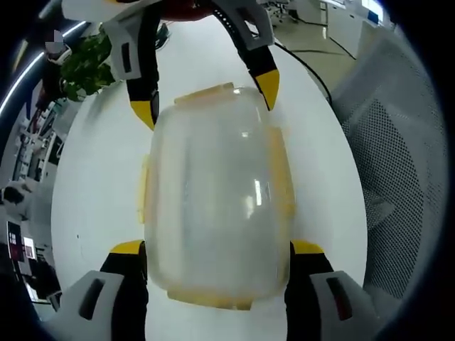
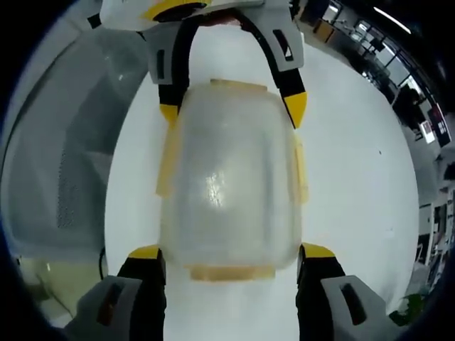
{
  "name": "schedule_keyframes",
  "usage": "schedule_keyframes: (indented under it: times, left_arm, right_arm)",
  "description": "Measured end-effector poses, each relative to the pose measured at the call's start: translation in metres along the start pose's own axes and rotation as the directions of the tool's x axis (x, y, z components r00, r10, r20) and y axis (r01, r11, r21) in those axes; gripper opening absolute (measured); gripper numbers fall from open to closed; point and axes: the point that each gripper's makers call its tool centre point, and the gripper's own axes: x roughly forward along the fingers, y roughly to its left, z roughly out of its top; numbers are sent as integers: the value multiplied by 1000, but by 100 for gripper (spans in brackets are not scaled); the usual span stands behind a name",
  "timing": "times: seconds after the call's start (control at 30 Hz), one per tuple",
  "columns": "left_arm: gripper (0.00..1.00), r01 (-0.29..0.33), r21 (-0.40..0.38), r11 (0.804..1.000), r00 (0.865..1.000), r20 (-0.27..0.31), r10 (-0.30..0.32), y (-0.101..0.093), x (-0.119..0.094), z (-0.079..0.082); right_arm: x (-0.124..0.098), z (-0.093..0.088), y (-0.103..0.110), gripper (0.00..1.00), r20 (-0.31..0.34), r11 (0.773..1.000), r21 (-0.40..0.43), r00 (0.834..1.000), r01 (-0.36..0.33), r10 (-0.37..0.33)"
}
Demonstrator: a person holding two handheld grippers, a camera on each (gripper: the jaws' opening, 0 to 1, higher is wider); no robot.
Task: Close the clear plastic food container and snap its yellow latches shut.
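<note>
While clear container (image 1: 217,199) sits mid white table (image 1: 92,177), lid on, left gripper (image 1: 217,250) and right gripper (image 2: 231,253) straddle opposite ends, jaws spread wide, gripping nothing. Yellow latches (image 2: 231,272) line container edges.

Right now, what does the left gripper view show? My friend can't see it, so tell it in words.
A clear plastic food container with yellow latches sits on a white table, its lid on, between the yellow-tipped jaws of the left tool. The right tool reaches in from the far side, jaws straddling the container's far end. A green plant stands behind.
</note>
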Motion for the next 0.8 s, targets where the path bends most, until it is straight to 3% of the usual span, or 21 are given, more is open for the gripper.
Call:
schedule_keyframes:
  times: [0.4,0.8]
  left_arm:
    - [80,0,-3,1000,1000,10,0,-1,0,1]
    - [80,-2,-3,1000,1000,-3,2,-5,-9,-25]
  right_arm:
    - [0,0,1,75,-25,1000,-8,1000,-2,2]
    - [7,26,2,75,-12,1000,-10,1000,-3,3]
